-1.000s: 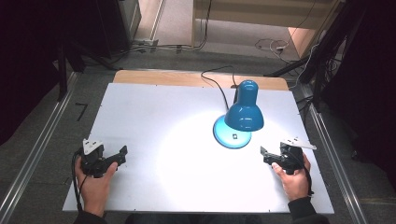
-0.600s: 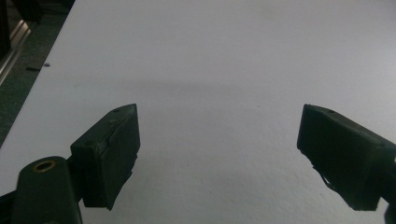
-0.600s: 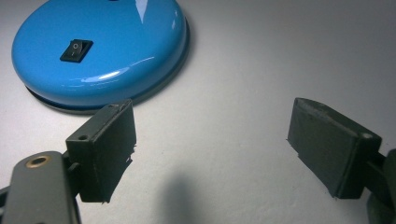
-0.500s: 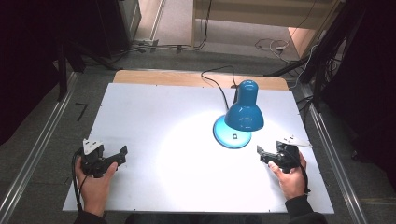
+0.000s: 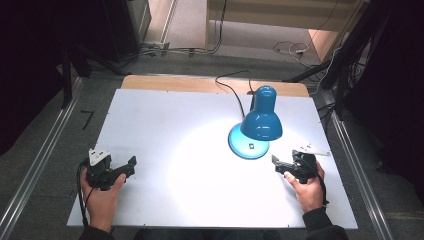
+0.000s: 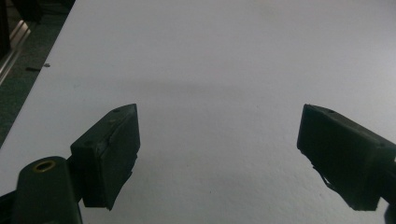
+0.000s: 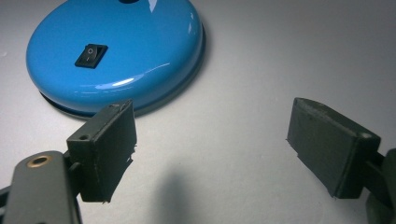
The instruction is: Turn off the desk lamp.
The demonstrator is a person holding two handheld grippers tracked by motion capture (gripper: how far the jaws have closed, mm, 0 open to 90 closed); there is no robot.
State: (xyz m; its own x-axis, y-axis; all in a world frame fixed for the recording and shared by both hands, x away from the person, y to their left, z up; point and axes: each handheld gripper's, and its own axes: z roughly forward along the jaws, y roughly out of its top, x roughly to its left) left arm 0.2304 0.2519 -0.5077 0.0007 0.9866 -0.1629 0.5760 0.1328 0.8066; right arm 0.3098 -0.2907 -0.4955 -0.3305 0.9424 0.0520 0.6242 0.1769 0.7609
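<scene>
A blue desk lamp [image 5: 261, 120] stands lit on the white table [image 5: 165, 125], right of centre, its shade bent down over its round base [image 5: 241, 147]. The base carries a black rocker switch [image 7: 90, 55]. My right gripper [image 5: 276, 165] is open just right of the base, with bare table between its jaws; in the right gripper view [image 7: 210, 149] the base [image 7: 116, 51] lies ahead to the left. My left gripper [image 5: 129, 167] rests open at the table's near left; the left gripper view [image 6: 219, 154] has plain white table between the jaws.
The lamp's black cord [image 5: 232, 92] runs from the lamp to the table's far edge. A wooden strip [image 5: 200, 84] borders the far side. Metal rails [image 5: 45, 150] flank the table on both sides. Cables [image 5: 290, 47] lie on the floor beyond.
My right gripper has edged a little left, closer to the lamp base. The left gripper and the lamp have stayed where they were.
</scene>
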